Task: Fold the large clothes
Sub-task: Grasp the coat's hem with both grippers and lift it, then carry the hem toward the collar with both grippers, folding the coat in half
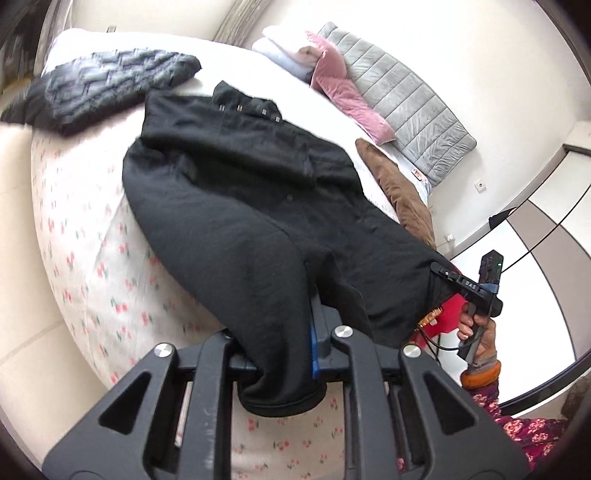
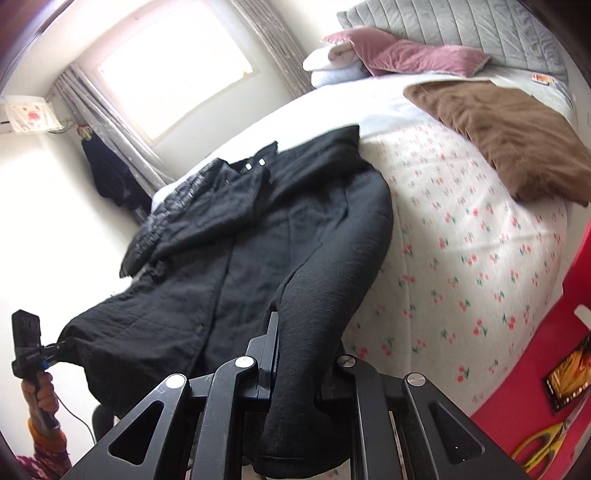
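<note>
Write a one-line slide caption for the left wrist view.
Left gripper shut on a black coat sleeve above a floral bed sheet, right gripper clamping the other sleeve.

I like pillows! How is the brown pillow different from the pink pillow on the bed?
The brown pillow is plain and lies flat on the flowery sheet; the pink pillow is shinier and leans on the grey headboard cushion. The brown one sits nearer the black coat. Both are soft, rectangular pillows.

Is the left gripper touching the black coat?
Touching. In the left wrist view the left gripper is shut on a sleeve cuff of the black coat, cloth pinched between its fingers.
</note>
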The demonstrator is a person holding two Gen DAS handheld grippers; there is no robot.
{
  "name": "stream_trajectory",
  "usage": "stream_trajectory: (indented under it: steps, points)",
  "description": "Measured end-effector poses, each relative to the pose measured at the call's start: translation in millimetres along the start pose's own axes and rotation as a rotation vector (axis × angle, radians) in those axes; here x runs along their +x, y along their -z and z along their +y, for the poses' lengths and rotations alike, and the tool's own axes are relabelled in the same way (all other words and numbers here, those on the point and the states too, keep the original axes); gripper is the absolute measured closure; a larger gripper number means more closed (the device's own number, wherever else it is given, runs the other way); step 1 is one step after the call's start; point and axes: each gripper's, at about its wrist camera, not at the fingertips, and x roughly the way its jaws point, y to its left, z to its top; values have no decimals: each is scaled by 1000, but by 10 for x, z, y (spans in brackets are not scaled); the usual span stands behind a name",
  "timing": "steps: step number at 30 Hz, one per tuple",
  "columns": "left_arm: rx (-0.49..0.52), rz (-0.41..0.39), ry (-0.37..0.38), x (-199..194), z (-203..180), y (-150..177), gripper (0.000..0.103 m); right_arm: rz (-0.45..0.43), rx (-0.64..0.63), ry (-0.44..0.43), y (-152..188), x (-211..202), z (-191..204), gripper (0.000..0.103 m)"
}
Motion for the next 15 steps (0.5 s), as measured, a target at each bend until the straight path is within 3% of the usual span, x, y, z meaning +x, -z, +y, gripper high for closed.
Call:
stream_trajectory:
  steps: [9,15]
  points:
    - [58,-161,-91,-110,-50,-851,85,-156,-55,-16,-739,43,246,91]
    - [66,-244,-195,89,136,-1435,85,-219,-38,-44,-1264,347,241,91]
